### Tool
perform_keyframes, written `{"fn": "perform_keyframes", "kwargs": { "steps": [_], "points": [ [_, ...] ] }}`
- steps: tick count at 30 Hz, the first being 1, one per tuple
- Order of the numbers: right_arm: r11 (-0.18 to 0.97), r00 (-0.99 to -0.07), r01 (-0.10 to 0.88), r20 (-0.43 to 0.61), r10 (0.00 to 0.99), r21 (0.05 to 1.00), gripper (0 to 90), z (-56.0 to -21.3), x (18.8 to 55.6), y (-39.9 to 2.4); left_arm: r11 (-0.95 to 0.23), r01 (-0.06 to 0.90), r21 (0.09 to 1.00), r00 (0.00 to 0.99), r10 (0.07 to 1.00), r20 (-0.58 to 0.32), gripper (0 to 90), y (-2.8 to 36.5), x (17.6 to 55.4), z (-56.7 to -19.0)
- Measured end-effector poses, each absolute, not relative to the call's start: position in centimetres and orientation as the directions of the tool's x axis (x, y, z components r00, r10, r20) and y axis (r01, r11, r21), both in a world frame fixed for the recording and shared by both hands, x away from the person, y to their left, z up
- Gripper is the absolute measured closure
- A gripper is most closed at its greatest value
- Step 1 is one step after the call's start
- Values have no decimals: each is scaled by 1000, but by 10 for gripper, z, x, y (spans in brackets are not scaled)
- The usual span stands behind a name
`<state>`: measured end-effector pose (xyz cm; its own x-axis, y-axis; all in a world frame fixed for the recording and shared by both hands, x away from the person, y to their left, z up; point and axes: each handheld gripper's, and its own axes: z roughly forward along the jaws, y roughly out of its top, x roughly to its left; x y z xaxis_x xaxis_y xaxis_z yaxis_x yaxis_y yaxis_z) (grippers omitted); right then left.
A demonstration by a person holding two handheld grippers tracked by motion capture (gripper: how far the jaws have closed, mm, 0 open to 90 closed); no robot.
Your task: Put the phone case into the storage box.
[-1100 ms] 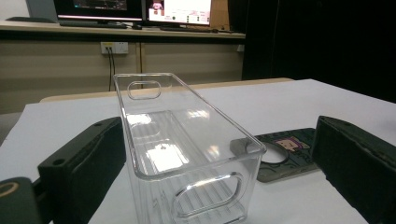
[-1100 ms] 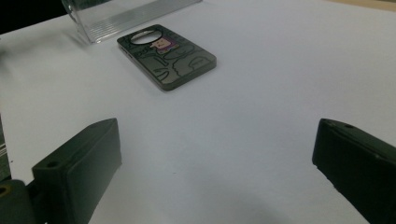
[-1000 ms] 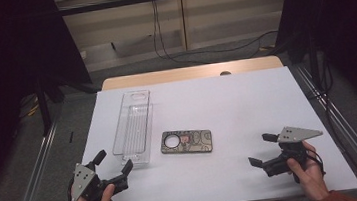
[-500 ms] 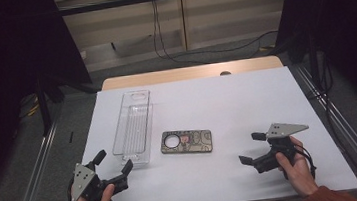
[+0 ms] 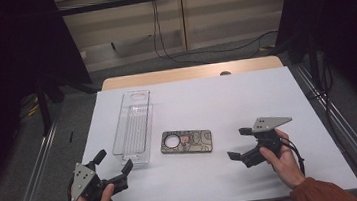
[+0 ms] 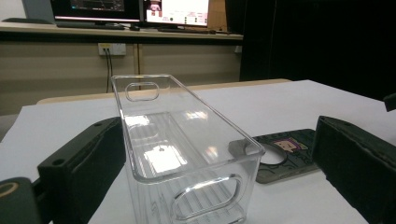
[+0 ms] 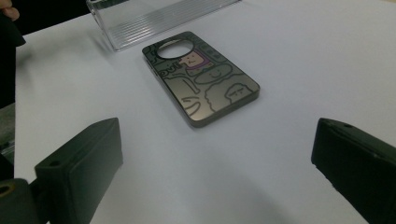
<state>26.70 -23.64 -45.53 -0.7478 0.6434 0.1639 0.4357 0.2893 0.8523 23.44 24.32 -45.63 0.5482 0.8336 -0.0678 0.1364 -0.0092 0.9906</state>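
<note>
Phone case [image 5: 186,142] flat, long axis L-R, camera hole twd clear bin [image 5: 132,127].

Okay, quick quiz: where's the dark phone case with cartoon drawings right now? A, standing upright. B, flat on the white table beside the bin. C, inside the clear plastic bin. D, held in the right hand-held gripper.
B: the dark cartoon-printed phone case lies flat on the white table, just right of the clear plastic bin, with the right hand-held gripper open and apart from it.

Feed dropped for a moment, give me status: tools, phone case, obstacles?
Left tool open, facing clear bin. Right tool open, aimed at phone case. Case flat, untouched. Nothing between.
</note>
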Motion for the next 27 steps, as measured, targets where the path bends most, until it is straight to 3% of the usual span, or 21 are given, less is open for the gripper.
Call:
{"fn": "perform_keyframes", "kwargs": {
  "steps": [6, 27],
  "points": [
    [324, -776, 471, 210, 594, 821, 25, -455, 276, -227, -6, 132, 991, 552, 831, -69, 34, 243, 235, -456],
    [393, -799, 479, 203, 567, 785, 63, -445, 312, -194, -14, 136, 991, 554, 830, -65, 34, 244, 235, -456]
  ]
}}
